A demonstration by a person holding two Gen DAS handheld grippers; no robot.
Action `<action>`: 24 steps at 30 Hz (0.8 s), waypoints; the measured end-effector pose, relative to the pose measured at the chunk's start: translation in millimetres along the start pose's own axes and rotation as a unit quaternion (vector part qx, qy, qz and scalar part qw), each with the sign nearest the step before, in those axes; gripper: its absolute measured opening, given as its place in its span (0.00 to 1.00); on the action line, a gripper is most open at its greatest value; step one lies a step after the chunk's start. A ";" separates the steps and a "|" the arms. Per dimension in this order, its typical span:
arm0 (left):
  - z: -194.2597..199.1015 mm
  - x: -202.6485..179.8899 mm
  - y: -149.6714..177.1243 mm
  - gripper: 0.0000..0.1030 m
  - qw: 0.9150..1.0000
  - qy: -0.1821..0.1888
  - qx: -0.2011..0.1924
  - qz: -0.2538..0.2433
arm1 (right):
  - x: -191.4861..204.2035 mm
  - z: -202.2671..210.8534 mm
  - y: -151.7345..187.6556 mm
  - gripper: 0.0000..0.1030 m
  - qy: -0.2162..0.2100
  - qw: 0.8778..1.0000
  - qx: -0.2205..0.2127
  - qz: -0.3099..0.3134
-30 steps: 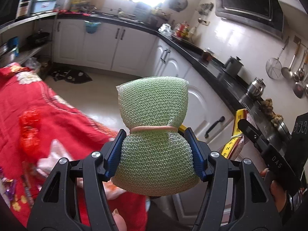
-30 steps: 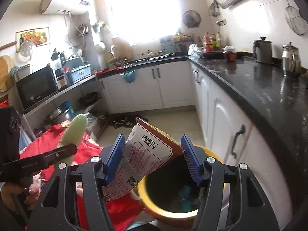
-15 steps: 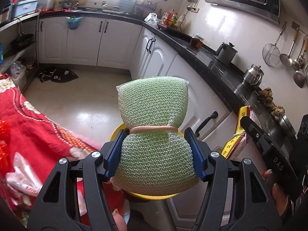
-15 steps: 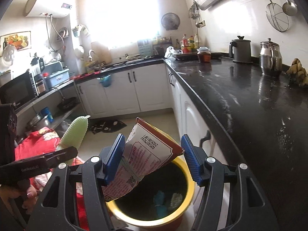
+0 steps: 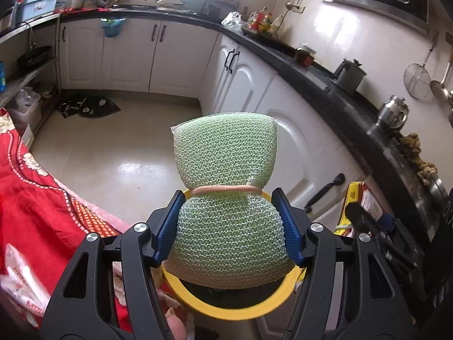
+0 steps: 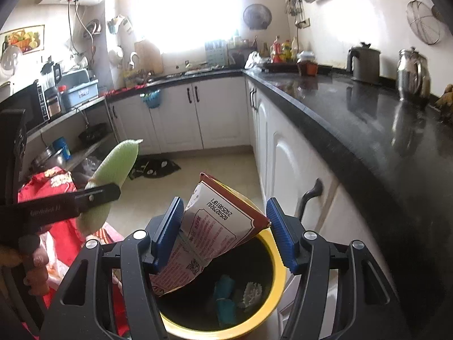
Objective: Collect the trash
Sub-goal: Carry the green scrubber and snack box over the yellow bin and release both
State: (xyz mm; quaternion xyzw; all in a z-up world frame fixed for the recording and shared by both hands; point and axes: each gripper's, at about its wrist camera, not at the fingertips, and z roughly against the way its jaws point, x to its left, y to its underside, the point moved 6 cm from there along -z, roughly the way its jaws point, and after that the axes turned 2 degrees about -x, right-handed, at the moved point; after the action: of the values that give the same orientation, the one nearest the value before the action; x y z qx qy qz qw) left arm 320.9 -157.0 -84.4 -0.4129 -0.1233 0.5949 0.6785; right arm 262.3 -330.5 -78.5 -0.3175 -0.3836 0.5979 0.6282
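Right gripper [image 6: 223, 232] jaws grip a printed snack packet [image 6: 215, 232], tilted over the yellow-rimmed bin [image 6: 279, 277] directly below. Left of the jaws, left gripper [image 6: 93, 195] clamps a green sponge [image 6: 113, 175].

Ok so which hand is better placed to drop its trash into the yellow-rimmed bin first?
Probably the right. The right gripper holds the red and white printed snack packet hanging over the yellow-rimmed bin opening. The left gripper clamps the green mesh sponge above the near rim.
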 end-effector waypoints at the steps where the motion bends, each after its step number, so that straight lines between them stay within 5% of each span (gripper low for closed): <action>1: -4.1 1.9 0.8 0.53 1.000 -0.001 0.004 0.001 | 2.1 -6.9 4.0 0.57 -0.001 1.000 0.007 0.002; 17: -64.8 11.3 29.0 0.57 0.997 0.025 0.078 0.015 | 10.3 -72.7 54.6 0.61 -0.002 0.996 0.089 0.006; 24: -68.2 13.6 28.3 0.73 0.997 0.015 0.079 0.023 | -5.9 -68.4 65.1 0.72 0.015 0.995 0.095 -0.014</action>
State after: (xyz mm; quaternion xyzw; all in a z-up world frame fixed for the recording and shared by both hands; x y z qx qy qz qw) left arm 349.4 -174.2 -151.7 -0.3700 -0.0564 0.6117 0.6969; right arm 288.2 -326.9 -169.5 -0.2601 -0.3202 0.6180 0.6692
